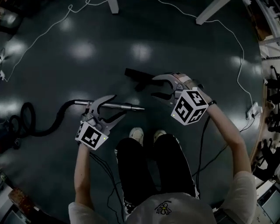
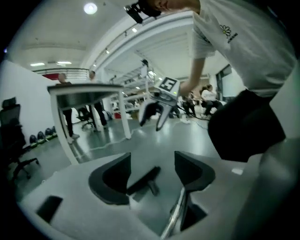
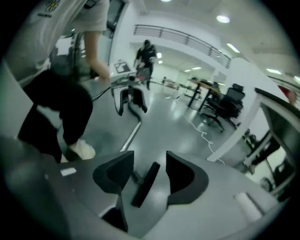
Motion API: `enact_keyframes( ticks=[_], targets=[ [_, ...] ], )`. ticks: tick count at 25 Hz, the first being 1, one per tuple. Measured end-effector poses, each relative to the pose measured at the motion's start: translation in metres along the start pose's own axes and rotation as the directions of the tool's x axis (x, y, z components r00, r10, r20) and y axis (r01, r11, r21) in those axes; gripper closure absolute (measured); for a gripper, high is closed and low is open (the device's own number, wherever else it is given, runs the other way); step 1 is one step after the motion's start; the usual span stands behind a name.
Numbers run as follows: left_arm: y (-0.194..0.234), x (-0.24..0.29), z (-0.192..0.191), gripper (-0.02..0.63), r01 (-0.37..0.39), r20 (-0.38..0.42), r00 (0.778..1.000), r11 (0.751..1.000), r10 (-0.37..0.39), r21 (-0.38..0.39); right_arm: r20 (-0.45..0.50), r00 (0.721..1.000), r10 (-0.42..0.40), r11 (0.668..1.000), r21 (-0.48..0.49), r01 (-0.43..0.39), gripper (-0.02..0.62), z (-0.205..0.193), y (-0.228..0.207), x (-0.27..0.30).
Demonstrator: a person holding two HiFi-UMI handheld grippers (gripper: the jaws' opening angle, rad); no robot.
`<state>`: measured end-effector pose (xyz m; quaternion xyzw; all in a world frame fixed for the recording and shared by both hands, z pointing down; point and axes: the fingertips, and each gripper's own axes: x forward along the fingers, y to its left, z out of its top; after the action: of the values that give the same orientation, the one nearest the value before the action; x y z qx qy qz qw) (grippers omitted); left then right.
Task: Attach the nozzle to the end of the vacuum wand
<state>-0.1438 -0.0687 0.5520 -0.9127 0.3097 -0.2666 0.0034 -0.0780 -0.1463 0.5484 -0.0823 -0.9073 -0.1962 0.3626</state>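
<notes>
In the head view the metal vacuum wand [image 1: 114, 105] lies on the dark floor, its black hose [image 1: 43, 127] curling off to the left. The black nozzle [image 1: 136, 77] lies just beyond the wand's free end. My left gripper [image 1: 121, 105] hovers open over the wand, which runs under its right jaw in the left gripper view as wand [image 2: 176, 215]. My right gripper [image 1: 153, 86] is open, pointing at the nozzle, with nothing held. The nozzle [image 3: 145, 185] shows past the open right gripper [image 3: 150, 164], and as nozzle [image 2: 143, 180] past the open left gripper [image 2: 152, 161].
The person's white shoes [image 1: 136, 134] stand just behind the wand. White cables [image 1: 236, 43] trail over the floor to a power strip [image 1: 253, 110] at the right. White table legs [image 1: 210, 11] stand at the far side. A desk [image 2: 89, 91] and office chairs [image 3: 220, 110] stand around.
</notes>
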Motion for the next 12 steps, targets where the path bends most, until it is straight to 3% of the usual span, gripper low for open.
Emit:
enact_keyframes(
  ticks=[2, 4, 6, 8, 12],
  targets=[
    [-0.039, 0.043, -0.106, 0.301, 0.131, -0.165, 0.979, 0.99, -0.12, 0.058, -0.078, 0.995, 0.065, 0.981, -0.176, -0.078, 0.369, -0.066, 0.031, 0.077],
    [-0.063, 0.077, -0.198, 0.284, 0.232, -0.343, 0.923, 0.964, -0.176, 0.128, -0.148, 0.984, 0.095, 0.936, -0.323, -0.139, 0.336, -0.123, 0.052, 0.143],
    [-0.076, 0.101, -0.266, 0.276, 0.279, -0.463, 0.869, 0.946, -0.176, 0.164, -0.198, 0.975, 0.099, 0.877, -0.446, -0.18, 0.337, -0.165, 0.063, 0.193],
    [-0.088, 0.118, -0.305, 0.272, 0.284, -0.508, 0.845, 0.945, -0.166, 0.164, -0.233, 0.966, 0.109, 0.825, -0.52, -0.219, 0.336, -0.192, 0.075, 0.224],
    [-0.099, 0.136, -0.342, 0.284, 0.266, -0.533, 0.835, 0.948, -0.136, 0.175, -0.302, 0.95, 0.081, 0.765, -0.592, -0.253, 0.342, -0.226, 0.085, 0.264]
  ],
)
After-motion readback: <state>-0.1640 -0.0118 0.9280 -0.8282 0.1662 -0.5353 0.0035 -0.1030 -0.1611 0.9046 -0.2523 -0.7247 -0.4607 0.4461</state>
